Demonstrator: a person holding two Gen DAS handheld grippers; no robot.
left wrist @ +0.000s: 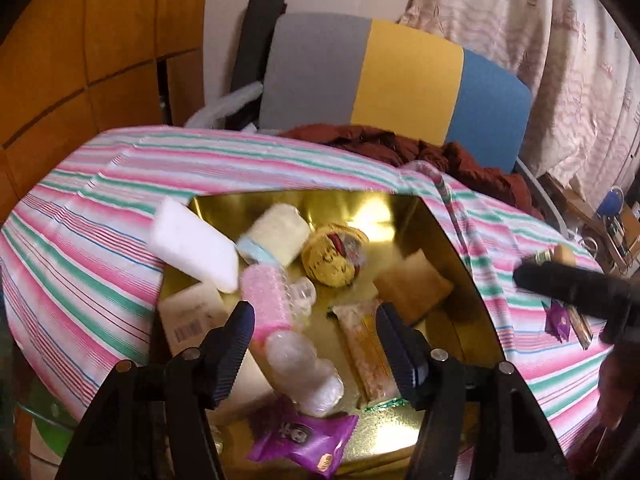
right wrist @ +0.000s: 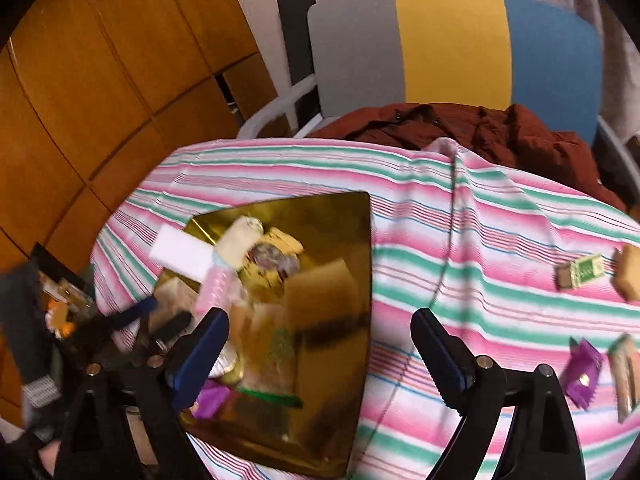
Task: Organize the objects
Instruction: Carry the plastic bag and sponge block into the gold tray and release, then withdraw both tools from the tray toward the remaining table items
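A gold tray (left wrist: 396, 420) lies on the striped cloth and holds a white foam block (left wrist: 192, 244), a cream roll (left wrist: 276, 236), a yellow knitted piece (left wrist: 334, 258), a pink and clear plastic item (left wrist: 268, 304), a tan sponge (left wrist: 414, 290), a snack bar (left wrist: 366, 352), a purple packet (left wrist: 304, 436) and a beige barcoded box (left wrist: 192, 316). My left gripper (left wrist: 316, 332) hangs open above the tray, holding nothing. My right gripper (right wrist: 320, 332) is open and empty over the tray's right edge (right wrist: 360, 280). On the cloth to the right lie a green box (right wrist: 582, 272), a purple packet (right wrist: 582, 376), a tan block (right wrist: 630, 276) and a bar (right wrist: 626, 372).
Behind the table stands a chair (left wrist: 400, 80) with a grey, yellow and blue back and a dark red garment (right wrist: 480, 132) on it. A wooden panelled wall (right wrist: 100, 100) rises at the left, a curtain (left wrist: 540, 40) at the right. The cloth has a raised fold (right wrist: 456, 200).
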